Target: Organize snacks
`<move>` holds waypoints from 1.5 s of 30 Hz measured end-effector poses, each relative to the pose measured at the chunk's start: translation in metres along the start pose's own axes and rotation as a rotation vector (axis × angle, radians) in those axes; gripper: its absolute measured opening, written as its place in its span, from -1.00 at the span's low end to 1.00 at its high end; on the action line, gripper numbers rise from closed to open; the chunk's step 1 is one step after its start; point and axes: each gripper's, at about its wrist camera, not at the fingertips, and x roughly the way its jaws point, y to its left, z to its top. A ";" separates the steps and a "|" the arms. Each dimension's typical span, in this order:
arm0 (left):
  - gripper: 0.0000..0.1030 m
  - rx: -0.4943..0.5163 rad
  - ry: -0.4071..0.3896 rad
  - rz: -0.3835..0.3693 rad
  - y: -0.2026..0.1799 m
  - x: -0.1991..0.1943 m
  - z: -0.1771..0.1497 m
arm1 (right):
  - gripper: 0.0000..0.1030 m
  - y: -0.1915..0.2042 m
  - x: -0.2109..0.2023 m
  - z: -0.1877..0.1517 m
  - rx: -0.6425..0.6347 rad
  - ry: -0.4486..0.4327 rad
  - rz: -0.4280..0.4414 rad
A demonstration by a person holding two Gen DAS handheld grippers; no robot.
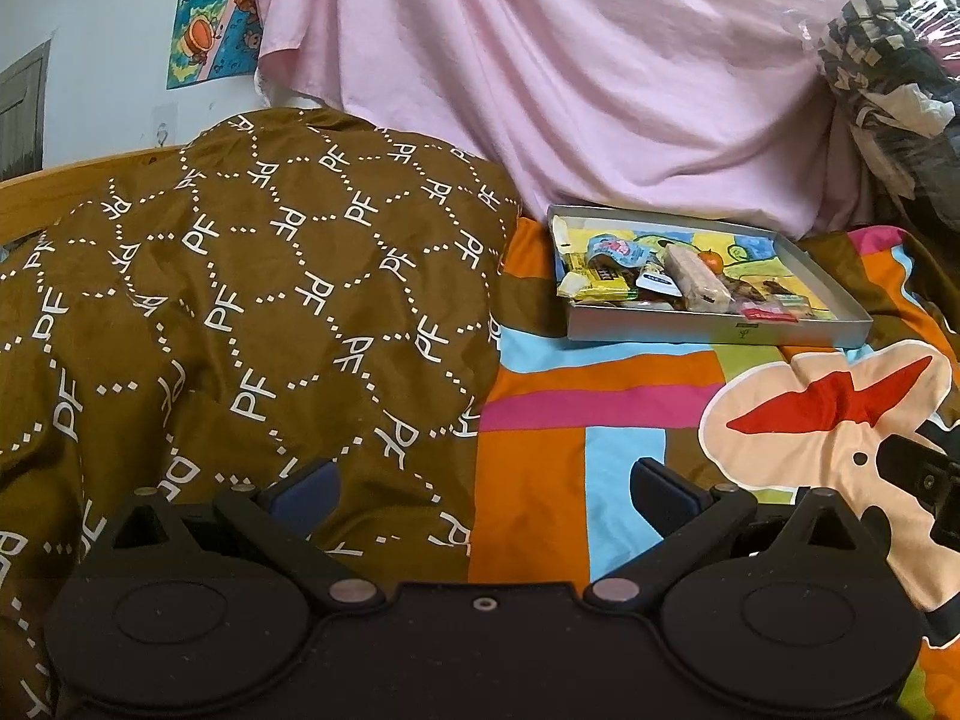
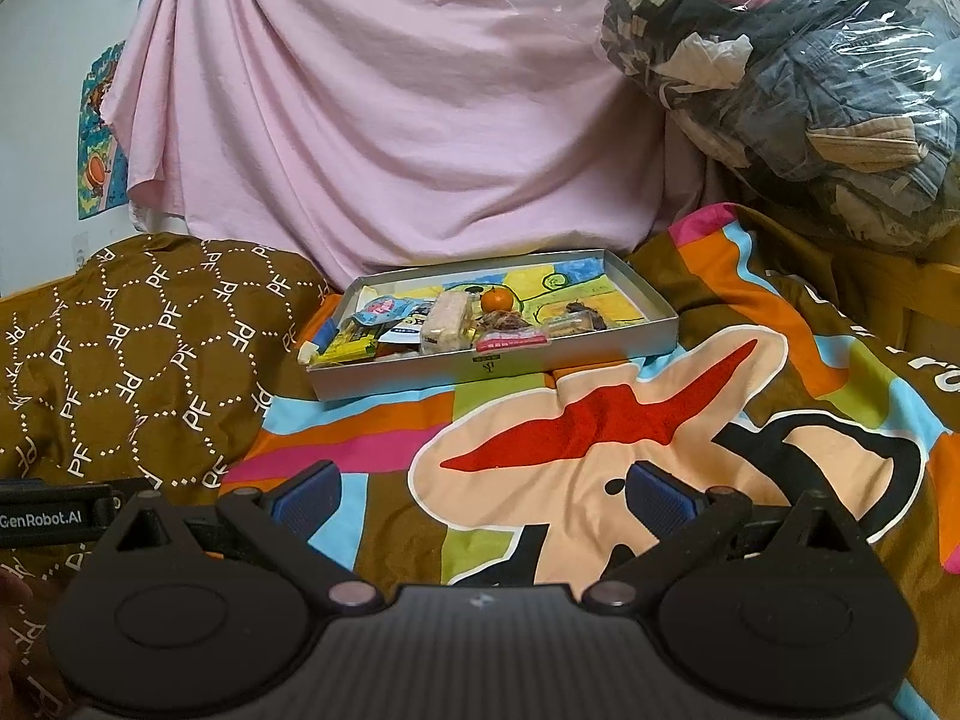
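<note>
A shallow grey box [image 1: 720,327] [image 2: 600,342] lies on the colourful bedspread, well ahead of both grippers. Several snacks sit in it: a yellow packet [image 1: 591,287] [image 2: 351,348], a pale wrapped bar [image 1: 696,279] [image 2: 447,321], a small orange fruit [image 2: 498,299] [image 1: 712,260], a light blue pouch [image 1: 615,249] [image 2: 381,309] and a red-edged packet [image 2: 513,337]. My left gripper [image 1: 483,489] is open and holds nothing, low over the seam between pillow and bedspread. My right gripper [image 2: 483,492] is also open with nothing between its fingers, over the bedspread.
A brown patterned pillow [image 1: 240,300] [image 2: 138,354] bulges at the left. Pink cloth [image 1: 570,72] [image 2: 390,120] hangs behind the box. A clear plastic bag of clothes [image 2: 810,90] [image 1: 888,72] is piled at the back right. The other gripper's body [image 2: 54,519] shows at the left edge.
</note>
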 end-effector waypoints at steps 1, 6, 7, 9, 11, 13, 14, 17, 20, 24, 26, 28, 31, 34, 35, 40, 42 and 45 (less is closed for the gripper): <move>0.99 0.001 0.000 0.000 0.000 0.000 0.000 | 1.00 0.000 0.000 0.000 0.000 0.000 0.000; 0.99 0.005 -0.003 -0.002 -0.001 0.000 -0.001 | 1.00 -0.001 0.000 0.000 0.003 0.001 -0.001; 0.99 0.006 -0.003 -0.001 -0.001 -0.001 -0.001 | 1.00 -0.001 0.000 0.000 0.004 0.001 -0.002; 0.99 0.005 -0.002 -0.001 -0.001 -0.001 0.000 | 1.00 -0.001 -0.001 0.000 0.005 0.001 -0.002; 0.99 0.004 -0.002 -0.001 -0.001 0.000 -0.001 | 1.00 -0.001 0.000 0.000 0.004 0.001 -0.002; 0.99 0.004 -0.002 -0.001 -0.001 0.000 -0.001 | 1.00 -0.001 0.000 -0.001 0.004 0.001 -0.002; 0.99 0.005 -0.002 -0.001 -0.001 0.000 -0.001 | 1.00 -0.001 0.000 -0.001 0.004 0.002 -0.002; 0.99 0.004 -0.002 -0.001 -0.001 0.000 -0.001 | 1.00 -0.001 0.000 -0.001 0.005 0.002 -0.003; 0.99 0.004 -0.001 -0.001 -0.001 0.000 -0.001 | 1.00 -0.001 0.000 -0.001 0.005 0.003 -0.003; 0.99 0.001 0.004 -0.002 0.000 0.001 -0.002 | 1.00 -0.001 0.000 -0.001 0.005 0.003 -0.003; 0.99 -0.001 0.005 -0.004 0.000 0.001 -0.002 | 1.00 -0.001 0.000 -0.001 0.005 0.003 -0.003; 0.99 -0.003 0.006 -0.005 0.000 0.001 -0.002 | 1.00 -0.001 0.000 -0.001 0.005 0.003 -0.004; 0.99 -0.004 0.006 -0.004 0.000 0.000 -0.002 | 1.00 -0.001 0.000 -0.001 0.005 0.003 -0.003; 0.99 -0.004 0.007 -0.004 0.000 0.000 -0.002 | 1.00 0.000 0.000 -0.002 0.006 0.002 -0.005; 0.99 -0.004 0.006 -0.004 0.000 0.001 -0.002 | 1.00 -0.001 0.000 -0.002 0.006 0.003 -0.005; 0.99 -0.003 0.008 -0.004 0.000 0.000 -0.002 | 1.00 -0.001 0.000 -0.001 0.006 0.003 -0.004; 0.99 0.000 0.010 -0.003 -0.001 0.002 -0.002 | 1.00 -0.001 0.000 -0.001 0.005 0.003 -0.004; 0.99 0.003 0.008 0.001 -0.001 0.001 -0.002 | 1.00 0.000 0.000 -0.003 0.005 0.004 -0.005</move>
